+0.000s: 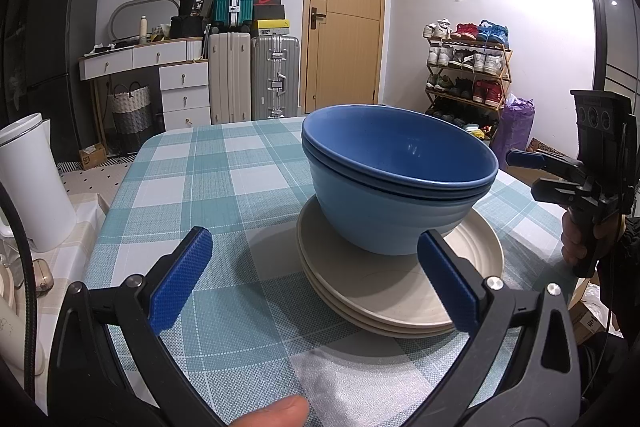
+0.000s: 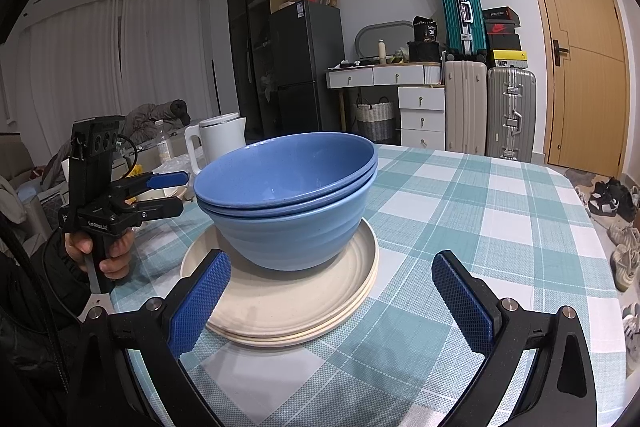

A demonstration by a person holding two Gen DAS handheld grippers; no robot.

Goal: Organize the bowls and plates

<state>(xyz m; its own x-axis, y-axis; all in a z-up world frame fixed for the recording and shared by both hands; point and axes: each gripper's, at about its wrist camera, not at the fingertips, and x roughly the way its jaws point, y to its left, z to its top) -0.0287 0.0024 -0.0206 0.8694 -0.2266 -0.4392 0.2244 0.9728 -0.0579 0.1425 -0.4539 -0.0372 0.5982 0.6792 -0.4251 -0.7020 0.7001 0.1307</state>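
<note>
Left wrist view: bowls (image 1: 400,179) are being carried on plates (image 1: 400,291).
Left gripper (image 1: 316,279): jaws are being held apart.
Right gripper (image 2: 332,303): jaws are being held apart.

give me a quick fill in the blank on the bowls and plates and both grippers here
1. The blue bowls are nested and sit on top of the stack of cream ____.
2. The left hand-held gripper has its fingers ____, holding nothing.
3. The right hand-held gripper is ____ as well, short of the stack.
4. The stack rests on a ____ tablecloth in teal and white.

Missing words: plates; open; open; checked
</note>
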